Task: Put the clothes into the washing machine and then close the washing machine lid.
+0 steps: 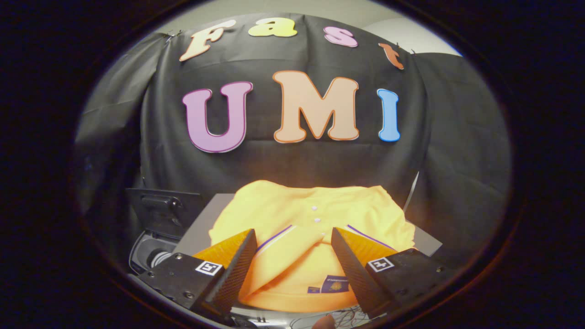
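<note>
Spreading wide, the jaws of the gripper (292,240) are held open around a folded yellow shirt (315,214) covering the grey worktop (201,224) to its edges.

Folded yellow-orange polo shirt (311,214) with white buttons, purple-and-white trim lines and a purple neck label, lying flat on a grey surface, collar end between the spread fingers of the gripper (292,237); dark washing machine (157,228) just left, lid raised upright.

no legible text or labels
</note>
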